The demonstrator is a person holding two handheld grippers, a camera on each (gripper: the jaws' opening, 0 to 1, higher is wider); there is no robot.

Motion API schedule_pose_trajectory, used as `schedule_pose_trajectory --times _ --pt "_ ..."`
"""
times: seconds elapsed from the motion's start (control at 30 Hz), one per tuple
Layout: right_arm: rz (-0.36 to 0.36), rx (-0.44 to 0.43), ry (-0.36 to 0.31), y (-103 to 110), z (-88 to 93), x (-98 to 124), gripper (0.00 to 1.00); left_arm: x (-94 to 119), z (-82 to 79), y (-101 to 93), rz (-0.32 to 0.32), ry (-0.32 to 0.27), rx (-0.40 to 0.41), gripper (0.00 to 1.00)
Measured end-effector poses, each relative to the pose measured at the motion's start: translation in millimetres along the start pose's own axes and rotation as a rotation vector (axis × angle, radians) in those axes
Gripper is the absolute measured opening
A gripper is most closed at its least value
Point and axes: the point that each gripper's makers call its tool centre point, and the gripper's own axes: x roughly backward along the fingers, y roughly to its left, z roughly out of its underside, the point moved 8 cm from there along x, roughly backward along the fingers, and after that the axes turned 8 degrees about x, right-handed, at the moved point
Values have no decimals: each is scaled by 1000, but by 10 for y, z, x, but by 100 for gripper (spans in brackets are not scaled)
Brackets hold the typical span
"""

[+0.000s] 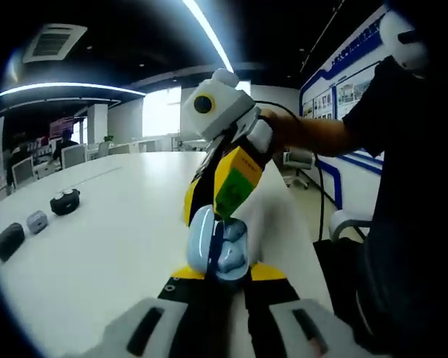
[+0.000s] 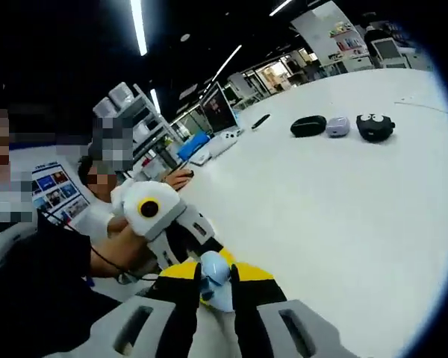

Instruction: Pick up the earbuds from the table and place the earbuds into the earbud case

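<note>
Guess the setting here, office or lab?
Probably an open-plan office or demo space. A long white table runs through it, with office chairs and a monitor beyond. Strip ceiling lights run overhead, and blue display boards line a wall.

Earbuds inside case [image 1: 218, 250] indiscernible

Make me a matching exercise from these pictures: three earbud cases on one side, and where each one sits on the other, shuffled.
Things:
1. blue earbud case
2. lilac case
3. black case with eyes

Places:
A. at one end of the row on the table
B. open, between the jaws of the left gripper
C. in the middle of the row

Pairs: 1-B, 2-C, 3-A
</note>
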Motion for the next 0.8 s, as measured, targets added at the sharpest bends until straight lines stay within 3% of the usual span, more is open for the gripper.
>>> schedule_pose_trajectory --times 0.3,0.43,0.63,0.73,0.8 --pt "25 77 -65 93 -69 115 14 2 -5 3 0 1 12 18" --pt "27 127 -27 158 -24 95 13 -18 -19 29 -10 1 24 18" --pt "14 137 -23 209 19 100 13 -17 -19 29 -10 1 23 18" --pt "24 166 -62 200 -58 197 19 -15 -17 28 -9 -1 23 18" --pt "44 197 -60 153 -70 229 29 -12 -16 24 -8 -1 22 18"
